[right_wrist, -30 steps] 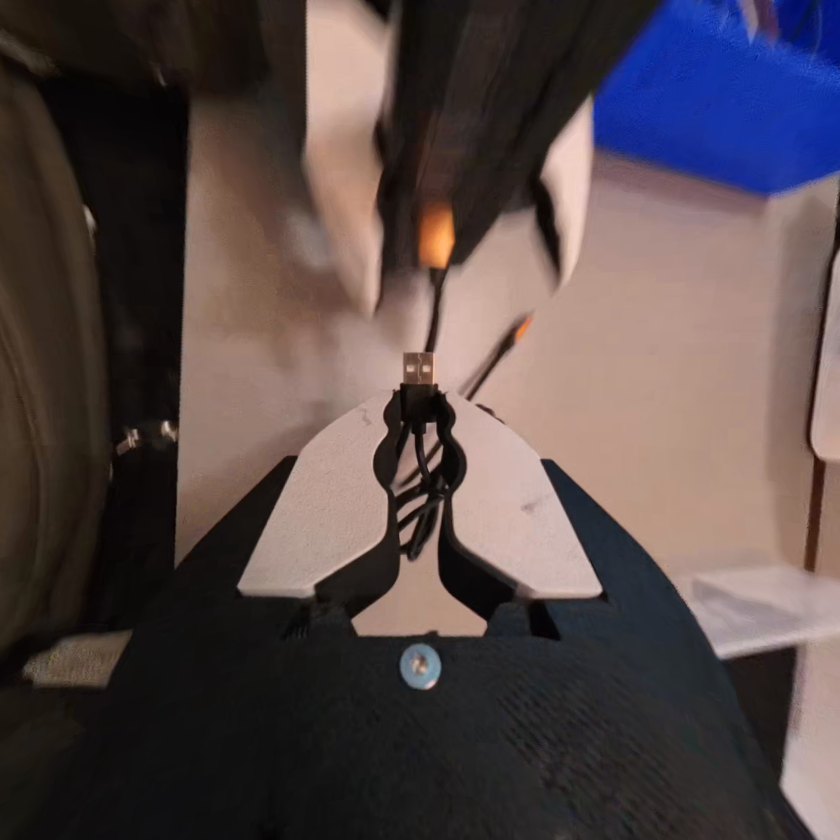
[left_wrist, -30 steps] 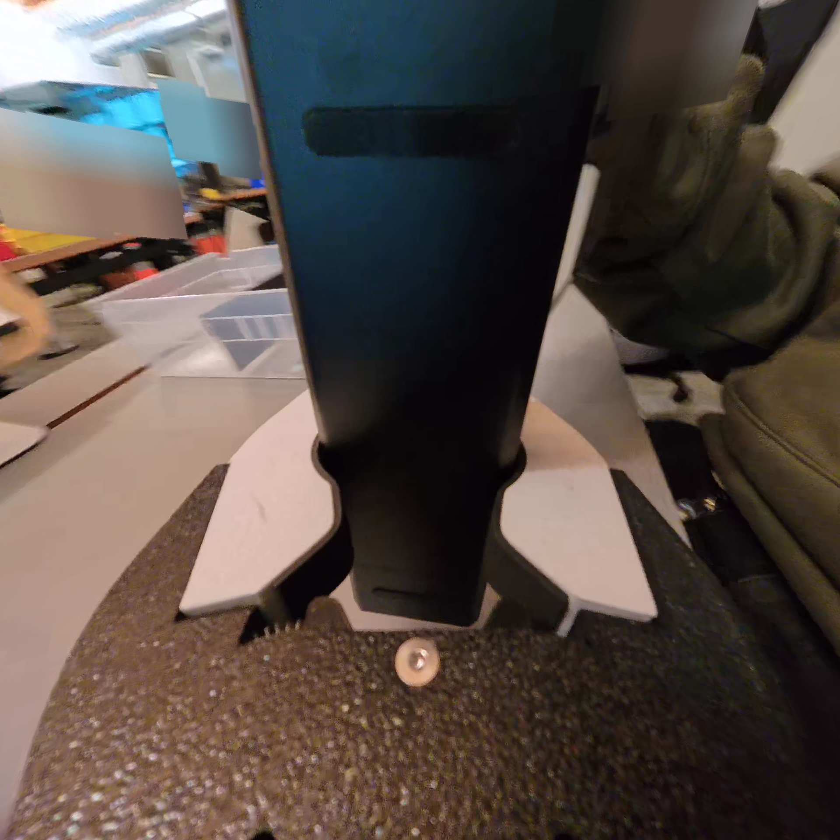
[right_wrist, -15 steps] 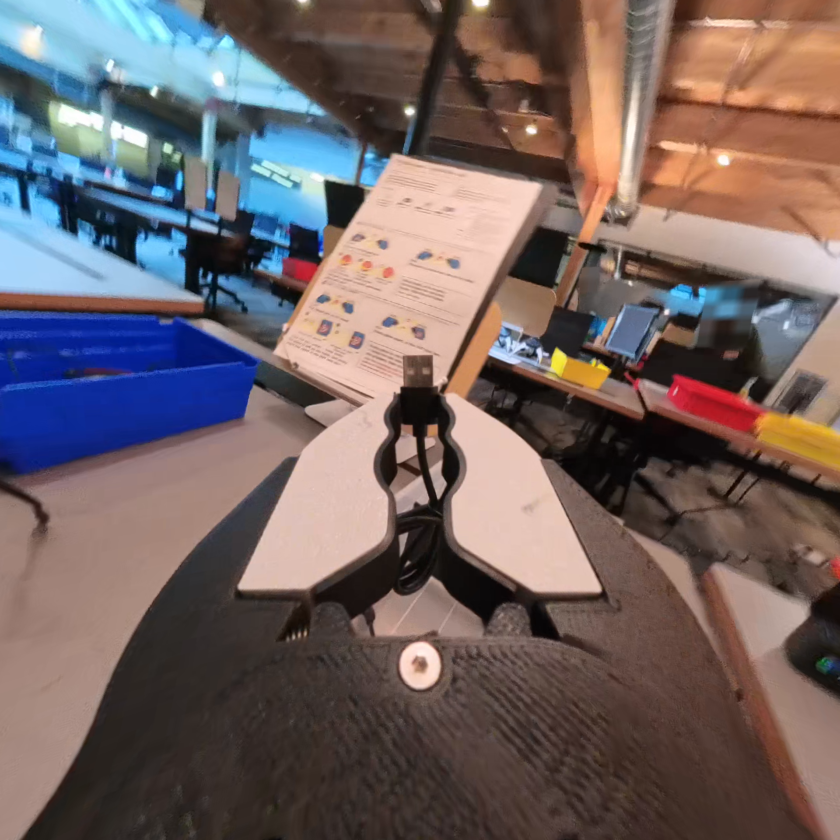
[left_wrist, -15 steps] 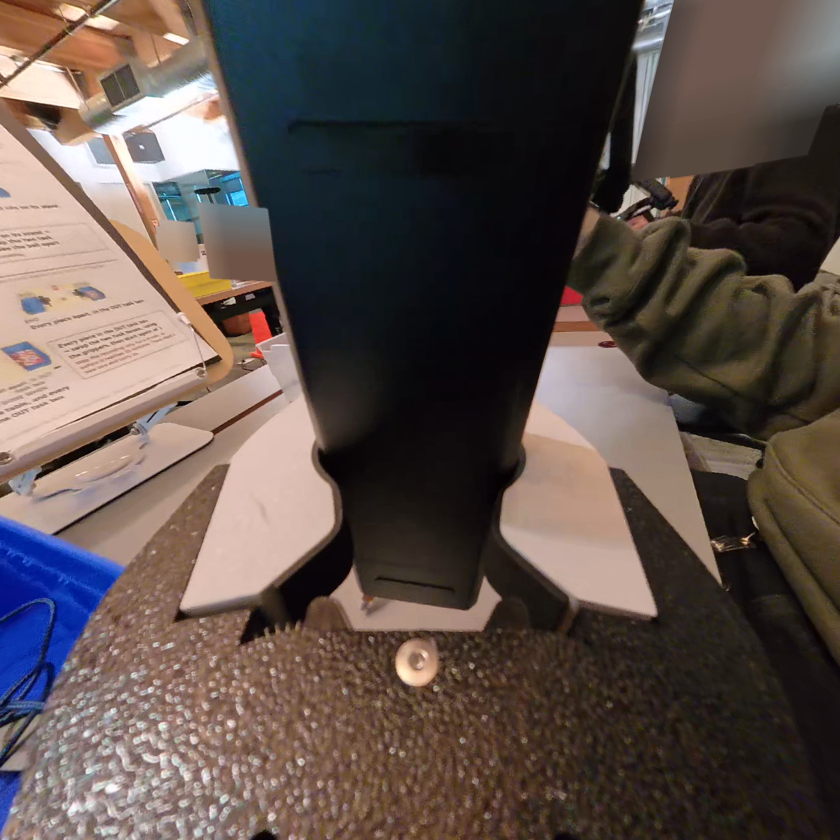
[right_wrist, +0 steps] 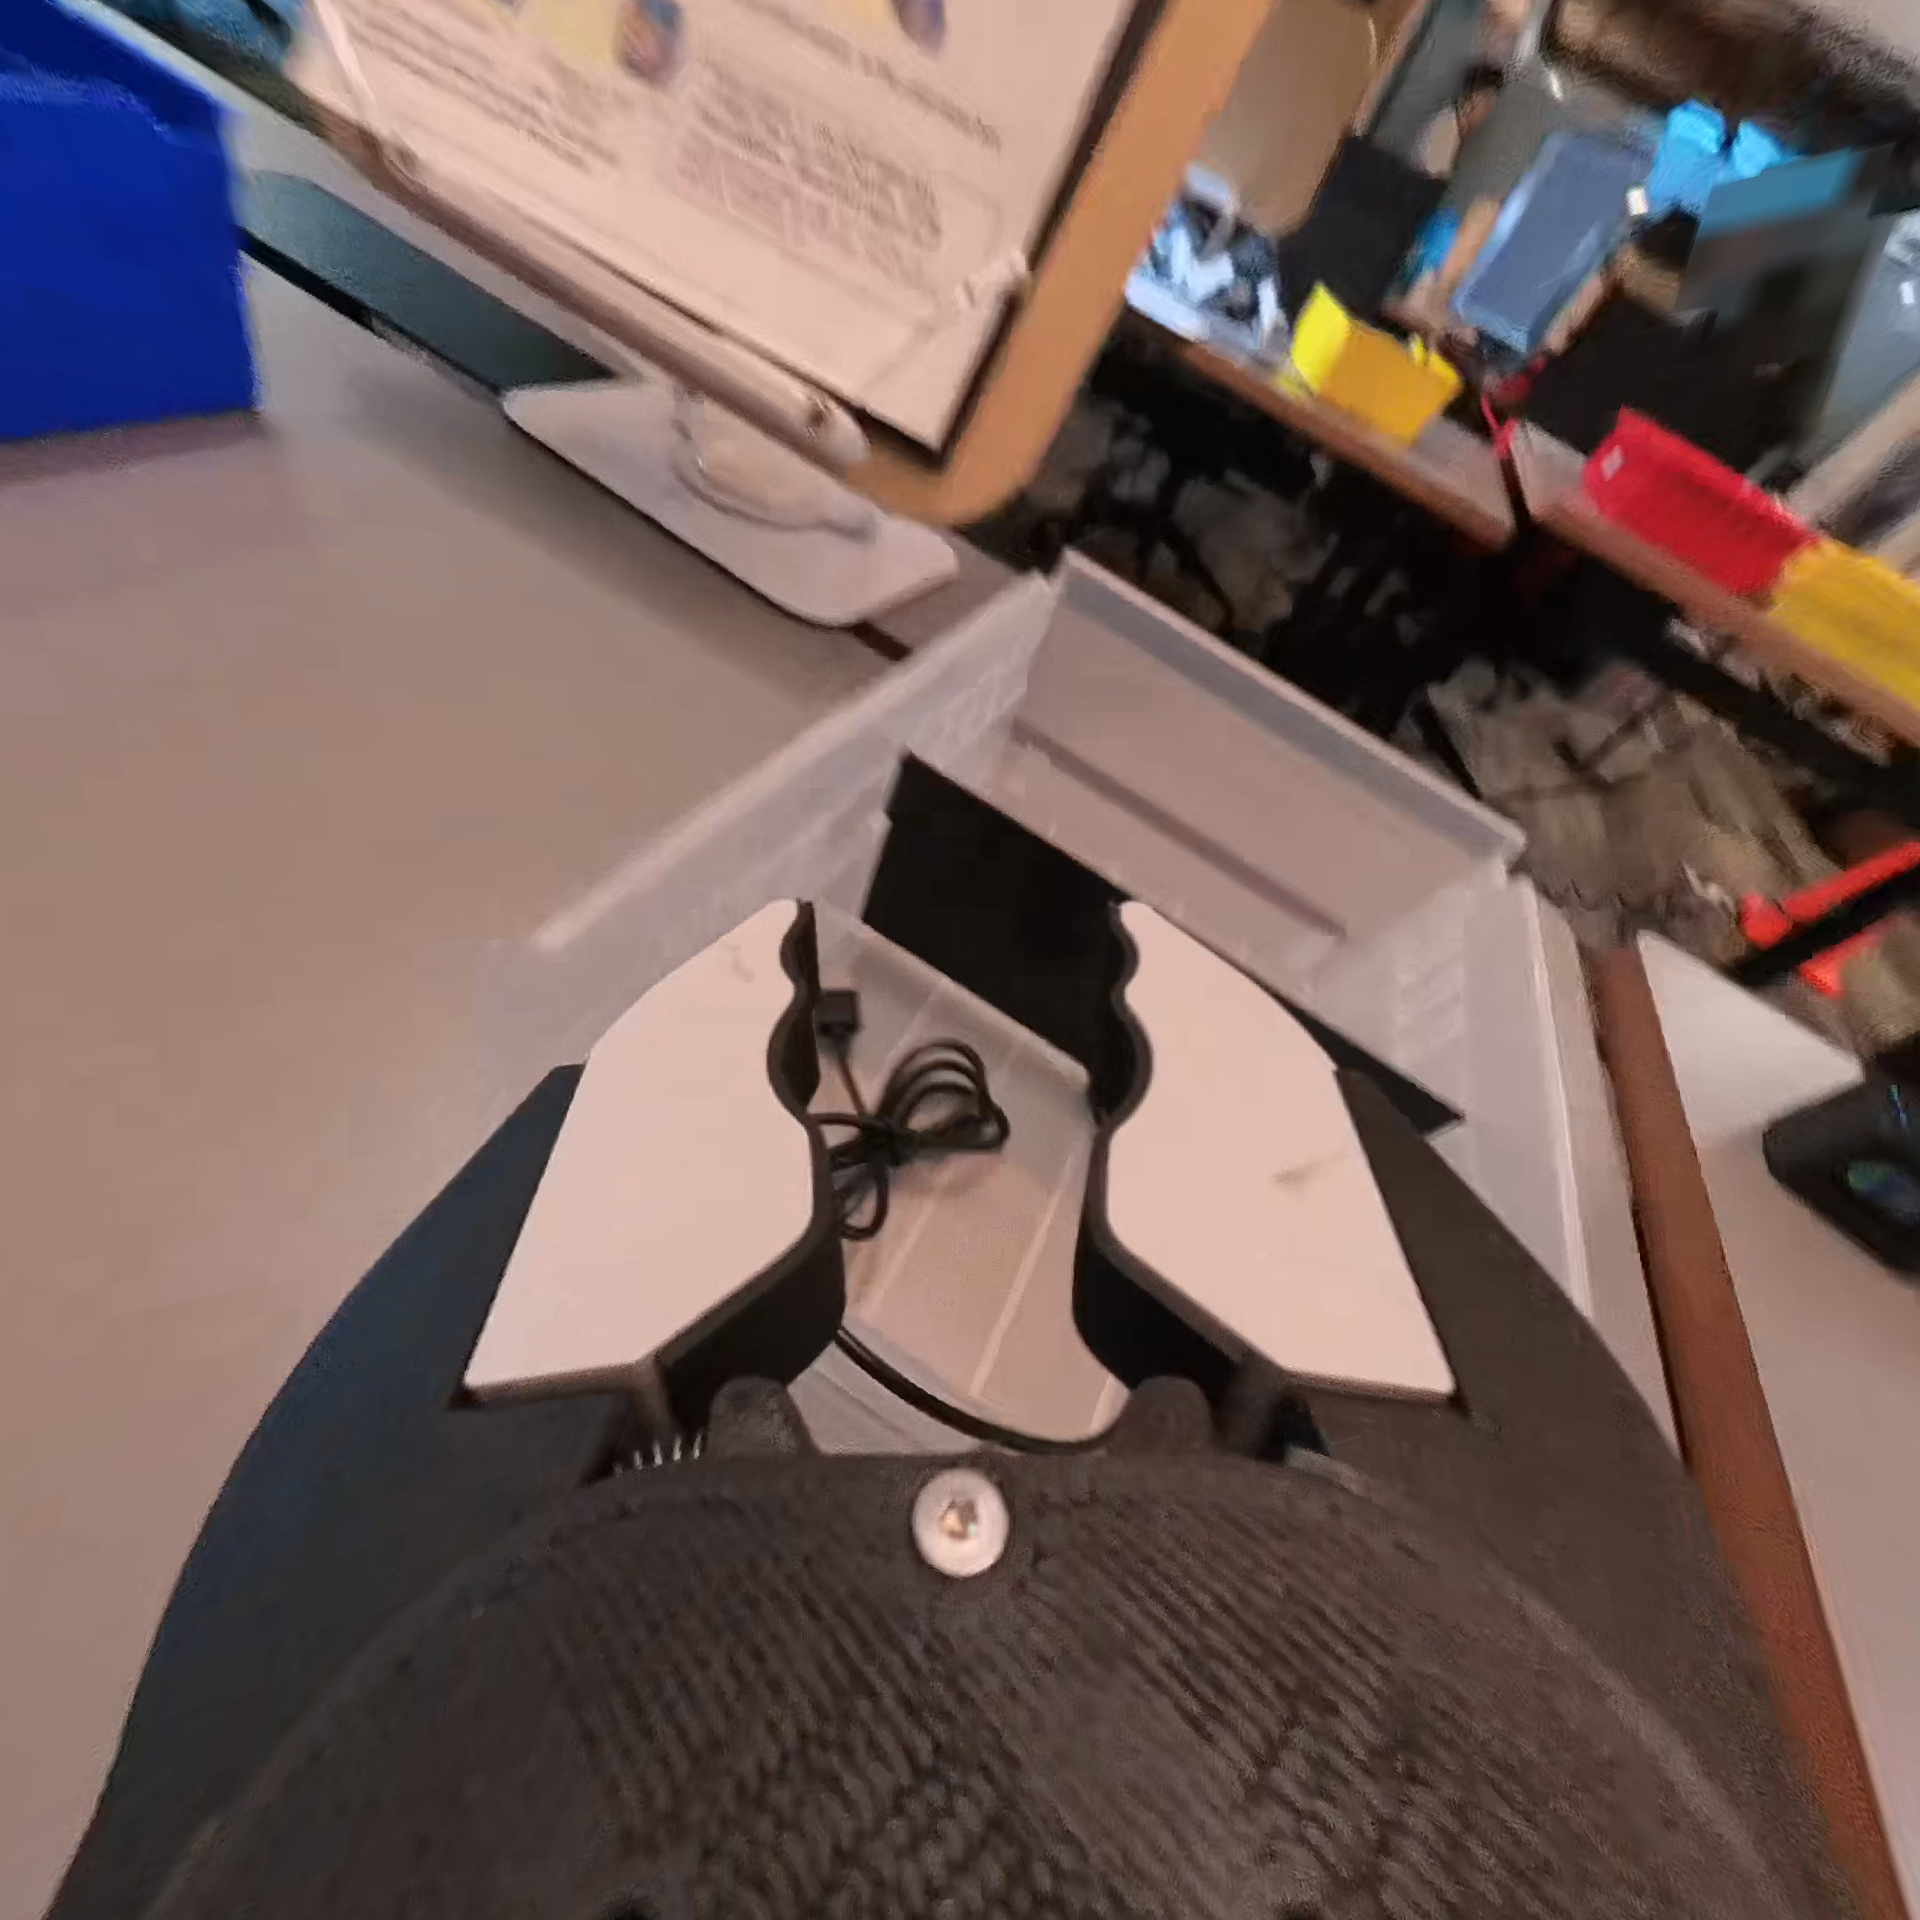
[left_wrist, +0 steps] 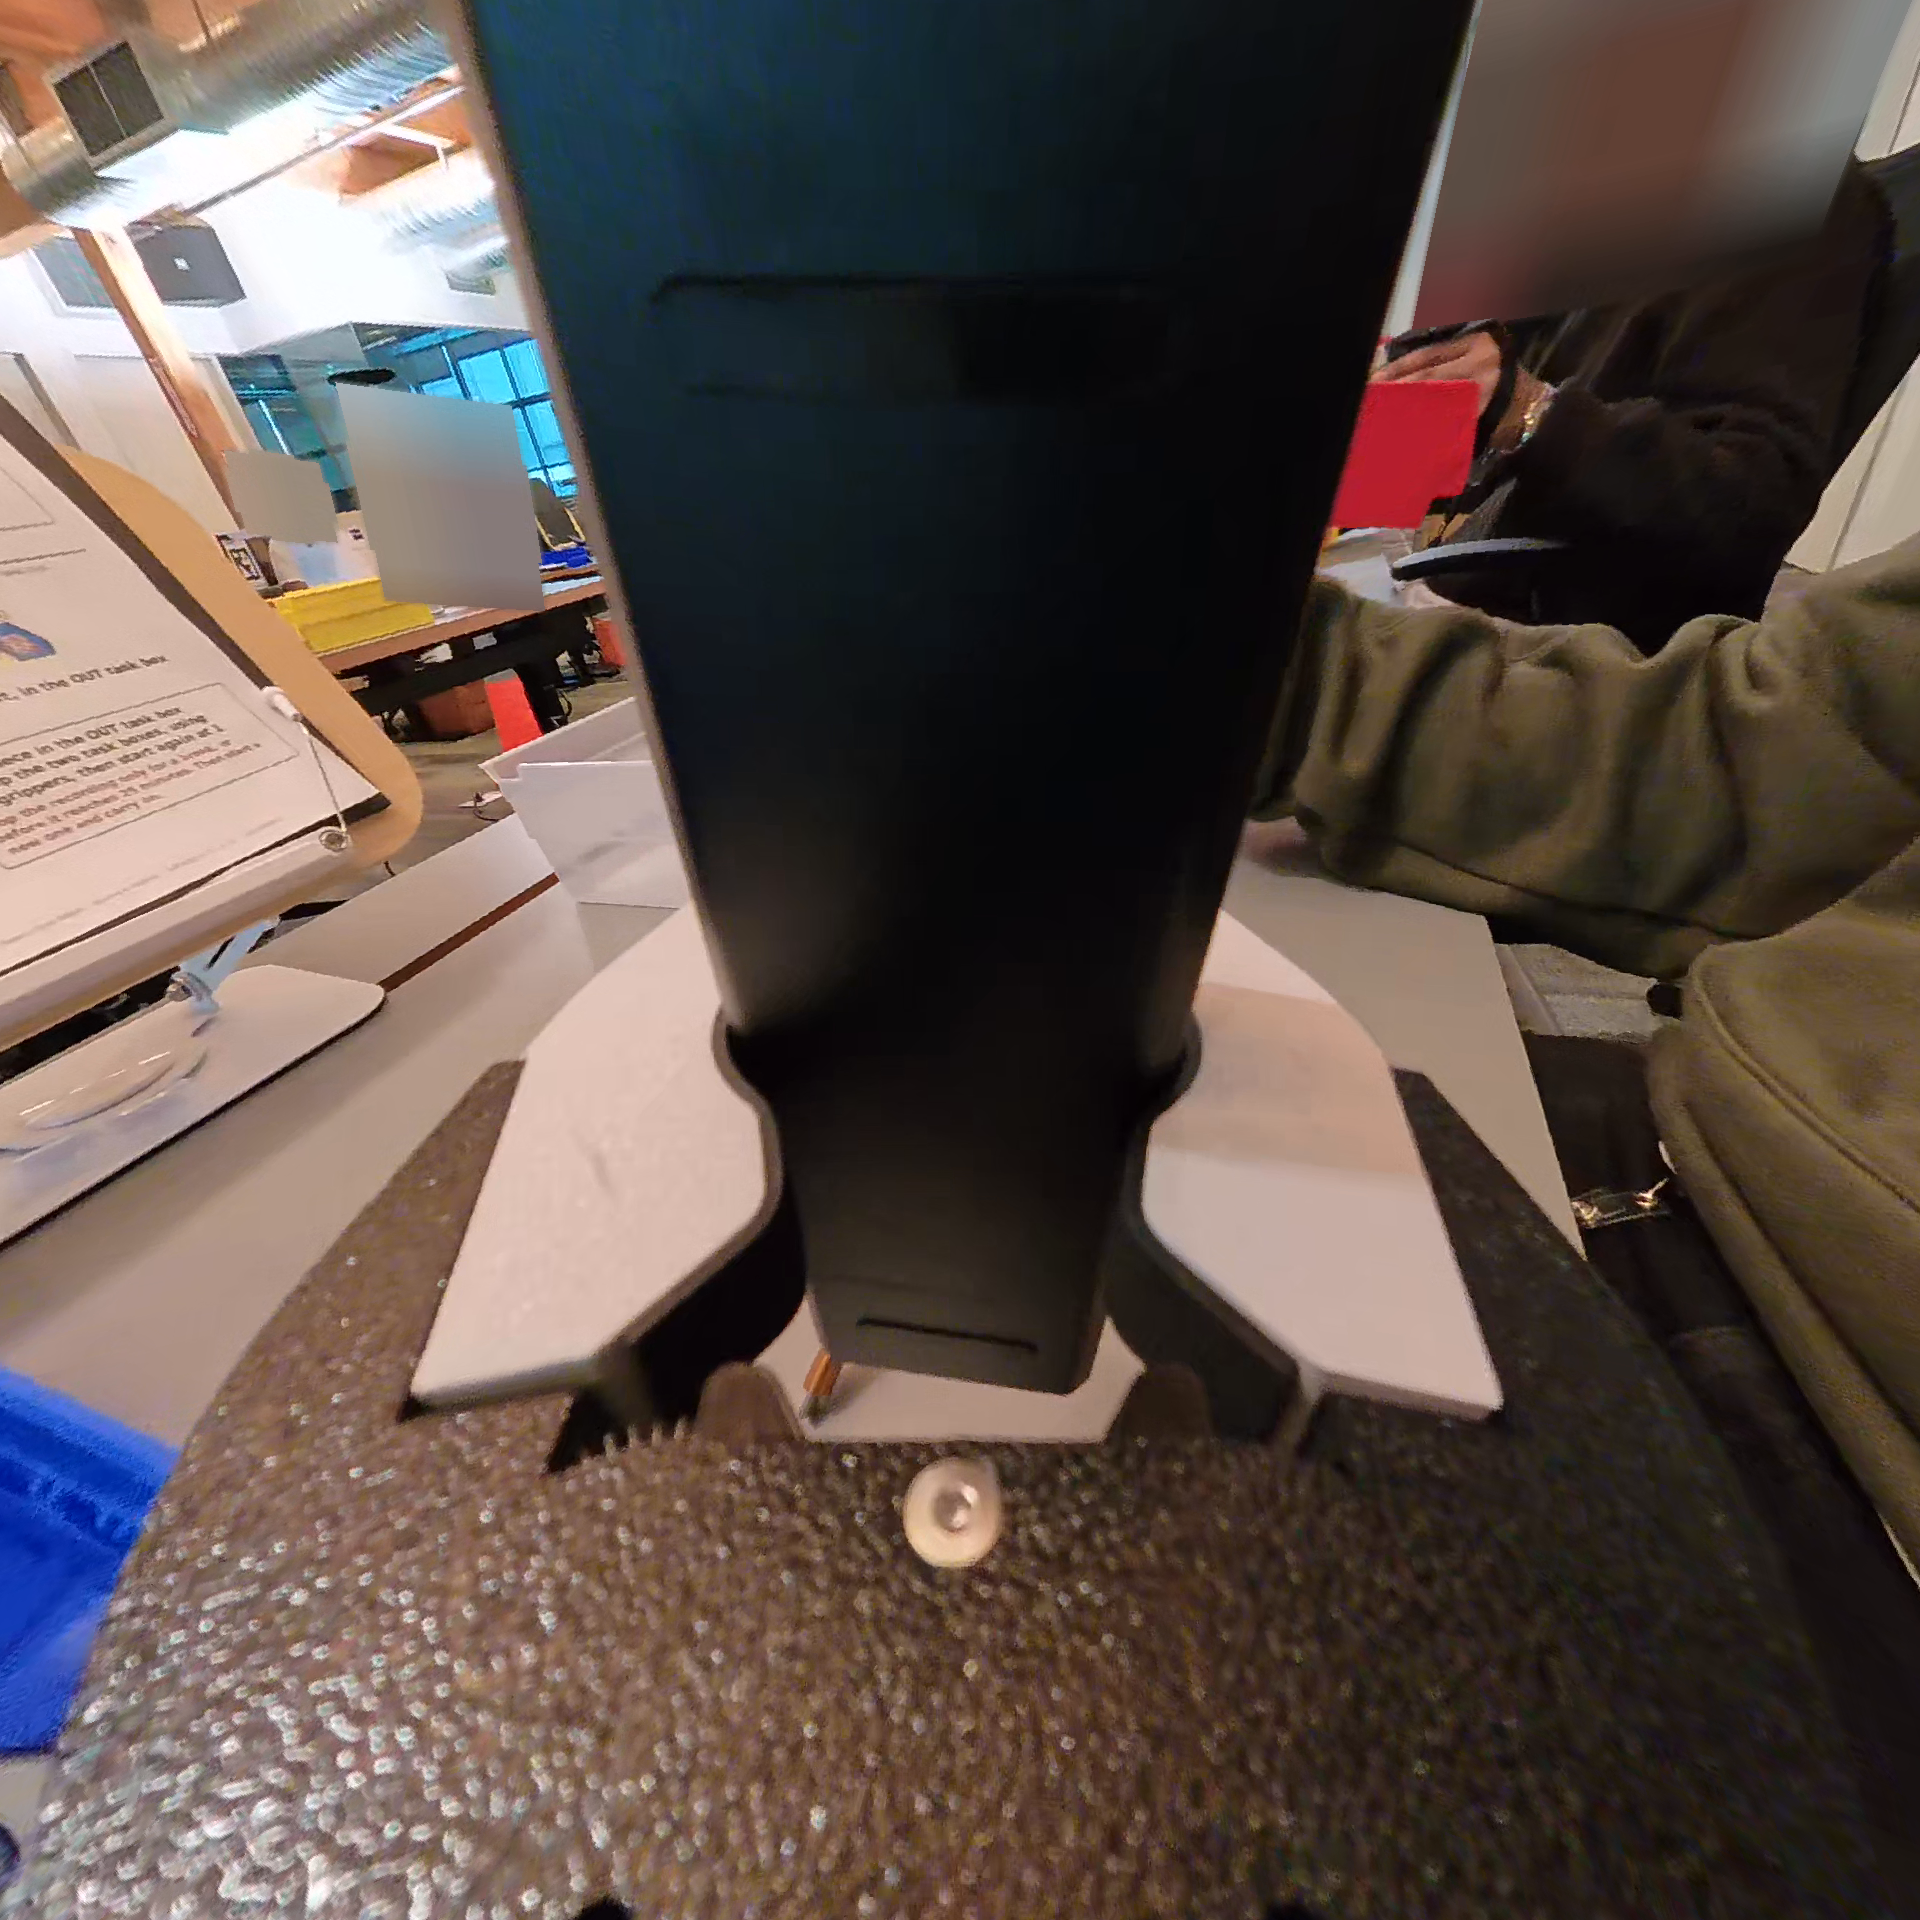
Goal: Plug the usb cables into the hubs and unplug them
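My left gripper [left_wrist: 956, 1039] is shut on a long black hub [left_wrist: 956, 623]. The hub stands up between the fingers and fills the middle of the left wrist view. A small orange-tipped cable end [left_wrist: 821, 1382] shows below the hub's near end. My right gripper [right_wrist: 963, 920] is open and empty, tilted down over a clear plastic bin [right_wrist: 1247, 779]. A black USB cable [right_wrist: 914, 1112] lies coiled in that bin, seen between my fingers, with its plug [right_wrist: 836, 1008] close to the left finger. A flat black object [right_wrist: 977, 883] sits in the bin beyond it.
An instruction board on a stand [left_wrist: 156, 727] [right_wrist: 727, 156] is at the table's far side. A blue bin [left_wrist: 52, 1558] [right_wrist: 104, 260] is to the left. A person's olive sleeve [left_wrist: 1558, 748] is to the right. The table's wooden edge [right_wrist: 1714, 1351] and a small black device [right_wrist: 1860, 1174] are on the right. One gripper's finger ends stand about 35 cm off the other's.
My right gripper has opened and let go of the USB cable, which now lies in the clear bin. Its view has swung down over the bin. My left gripper still holds the hub.
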Demonstrator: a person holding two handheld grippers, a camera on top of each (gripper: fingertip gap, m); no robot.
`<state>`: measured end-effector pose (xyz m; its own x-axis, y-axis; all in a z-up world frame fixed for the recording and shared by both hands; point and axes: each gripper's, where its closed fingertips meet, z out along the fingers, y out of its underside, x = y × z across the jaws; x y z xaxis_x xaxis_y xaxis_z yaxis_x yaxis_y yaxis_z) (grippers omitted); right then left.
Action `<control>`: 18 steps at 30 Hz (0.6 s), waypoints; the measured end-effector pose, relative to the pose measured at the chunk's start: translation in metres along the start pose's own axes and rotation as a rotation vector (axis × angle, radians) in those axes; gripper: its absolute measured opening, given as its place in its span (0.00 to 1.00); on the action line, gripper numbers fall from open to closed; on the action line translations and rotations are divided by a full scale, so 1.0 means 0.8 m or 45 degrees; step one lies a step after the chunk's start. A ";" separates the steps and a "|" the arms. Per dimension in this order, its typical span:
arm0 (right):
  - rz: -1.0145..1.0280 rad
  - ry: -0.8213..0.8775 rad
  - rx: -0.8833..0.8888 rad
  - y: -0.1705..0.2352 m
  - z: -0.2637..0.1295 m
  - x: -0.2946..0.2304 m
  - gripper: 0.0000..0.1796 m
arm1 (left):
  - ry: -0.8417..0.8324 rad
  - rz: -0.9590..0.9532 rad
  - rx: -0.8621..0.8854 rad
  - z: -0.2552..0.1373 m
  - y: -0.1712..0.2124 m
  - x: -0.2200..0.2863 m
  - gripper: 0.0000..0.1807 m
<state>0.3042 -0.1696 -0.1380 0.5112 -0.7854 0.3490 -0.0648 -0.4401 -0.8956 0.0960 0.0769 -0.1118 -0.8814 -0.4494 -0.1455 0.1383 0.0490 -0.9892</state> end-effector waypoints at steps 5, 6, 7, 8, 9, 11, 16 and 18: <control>0.063 -0.518 0.245 -0.085 -0.045 -0.101 0.29 | 0.027 -0.026 0.025 0.005 -0.001 0.004 0.39; 0.057 -0.659 0.284 -0.101 -0.058 -0.135 0.29 | 0.034 -0.032 0.035 0.007 -0.001 0.005 0.39; 0.051 -0.807 0.311 -0.115 -0.072 -0.171 0.29 | 0.044 -0.040 0.043 0.009 -0.002 0.008 0.39; 0.044 -0.943 0.333 -0.128 -0.085 -0.207 0.29 | 0.058 -0.046 0.046 0.011 -0.002 0.011 0.39; 0.039 -1.038 0.363 -0.141 -0.095 -0.238 0.29 | 0.067 -0.043 0.048 0.014 -0.003 0.013 0.40; 0.000 -1.209 0.405 -0.155 -0.114 -0.296 0.29 | 0.089 -0.030 0.034 0.018 -0.002 0.020 0.40; -0.169 -1.330 0.330 -0.141 -0.125 -0.360 0.25 | 0.122 0.003 0.009 0.027 0.000 0.032 0.40; -0.190 -1.353 0.332 -0.137 -0.128 -0.365 0.21 | 0.139 0.008 0.004 0.029 0.001 0.036 0.40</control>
<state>0.0742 0.0638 -0.1135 0.9830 0.0975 0.1557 0.1780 -0.2957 -0.9386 0.0817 0.0432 -0.1165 -0.9245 -0.3489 -0.1532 0.1454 0.0485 -0.9882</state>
